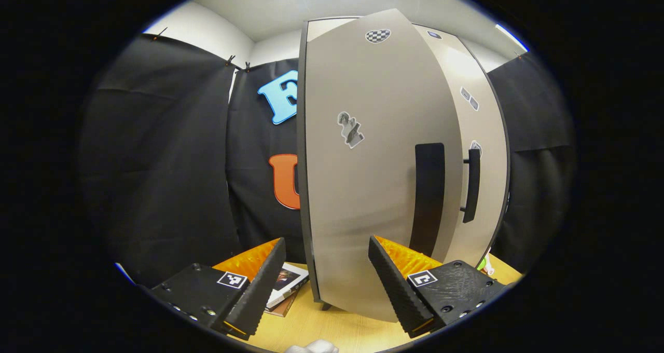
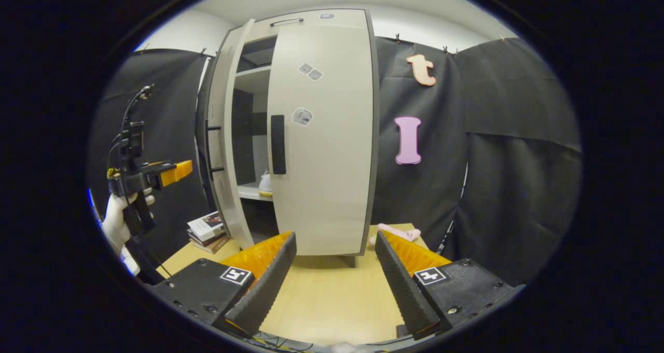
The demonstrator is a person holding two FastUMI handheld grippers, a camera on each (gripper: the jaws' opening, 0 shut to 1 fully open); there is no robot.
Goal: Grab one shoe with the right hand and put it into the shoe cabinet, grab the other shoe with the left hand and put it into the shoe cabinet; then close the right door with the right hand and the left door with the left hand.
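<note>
Left gripper (image 1: 327, 280): fingers stood spread apart, nothing between them; also seen in the right gripper view (image 2: 176, 172), held up by a gloved hand (image 2: 116, 223) just left of the cabinet.
Right gripper (image 2: 334, 275): fingers stood spread apart and empty, hanging over the table (image 2: 332, 296).
Shoe cabinet (image 2: 301, 135): stood on the table, straight ahead of the right fingers and well apart from them.
Left door (image 1: 373, 161): ajar; its outer face rose directly ahead of the left fingers, its lower edge between their tips. Contact could not be told. In the right gripper view (image 2: 220, 135) it stood swung out at the cabinet's left.
Right door (image 2: 321, 135): lay flat against the cabinet front, with a dark handle (image 2: 277, 144) near its left edge.
Shoe (image 2: 265, 184): a pale one sat on a shelf inside, visible through the gap between the doors. The second shoe could not be made out.
Books (image 1: 285, 285): a small stack lay on the table, just beyond the left finger of the left gripper.
Pink object (image 2: 399, 232): lay on the table beside the cabinet's right foot, just past the right finger of the right gripper.
</note>
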